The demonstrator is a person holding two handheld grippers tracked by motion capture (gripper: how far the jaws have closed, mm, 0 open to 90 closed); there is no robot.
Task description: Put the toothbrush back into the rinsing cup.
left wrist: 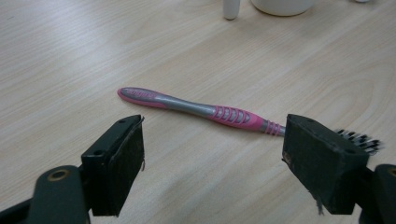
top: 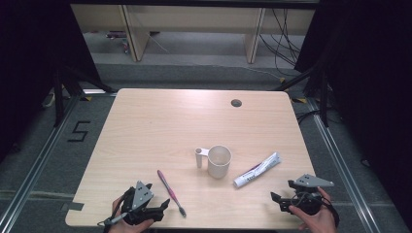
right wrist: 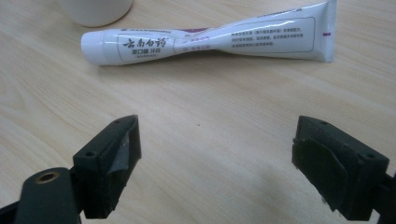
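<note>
Left gripper (top: 163, 206) jaws wide, empty, facing the pink-and-grey plastic toothbrush (left wrist: 201, 110) lying flat just ahead. Right gripper (top: 277, 199) also wide, empty, near the white soft toothpaste tube (right wrist: 210, 39). Toothbrush likely light, stiff, slippery: pinch mid-handle. Tube squashy: grip mid-body gently.

In the left gripper view, the toothbrush (left wrist: 205, 109) bristles are partly hidden behind one jaw, and the cup (left wrist: 281, 5) is cut off by the top edge. The small print on the toothpaste tube (right wrist: 210, 39) cannot be read.
</note>
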